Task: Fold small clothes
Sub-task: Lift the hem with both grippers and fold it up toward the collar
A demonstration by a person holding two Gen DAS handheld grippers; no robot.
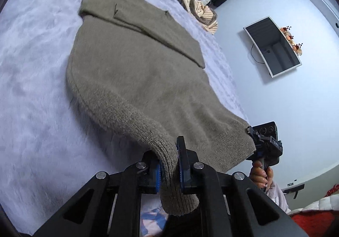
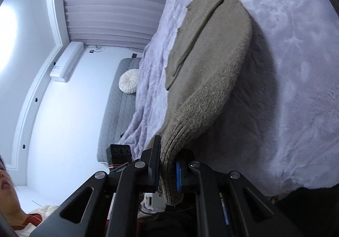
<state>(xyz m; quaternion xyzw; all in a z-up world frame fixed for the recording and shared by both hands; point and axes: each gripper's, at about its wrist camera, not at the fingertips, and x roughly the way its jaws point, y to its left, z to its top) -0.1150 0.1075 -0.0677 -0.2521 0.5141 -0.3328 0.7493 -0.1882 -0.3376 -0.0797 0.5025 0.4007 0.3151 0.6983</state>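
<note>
Olive sweater (image 1: 135, 72) flat on pale fuzzy blanket (image 1: 31, 67), sleeves already folded across back. Left gripper (image 1: 169, 170) clamped on ribbed hem corner at 6 o'clock of its view; right gripper (image 2: 167, 173) clamped on opposite hem corner, likewise 6 o'clock. Hem lifted, stretched between both; collar end toward 11 o'clock, resting on blanket.

Risks, my read:
- uneven lift → skewed fold
- thick knit slips from pads → corner drops
- folded sleeves slide off as hem swings over
- fuzzy blanket drags fabric, bunches it
</note>
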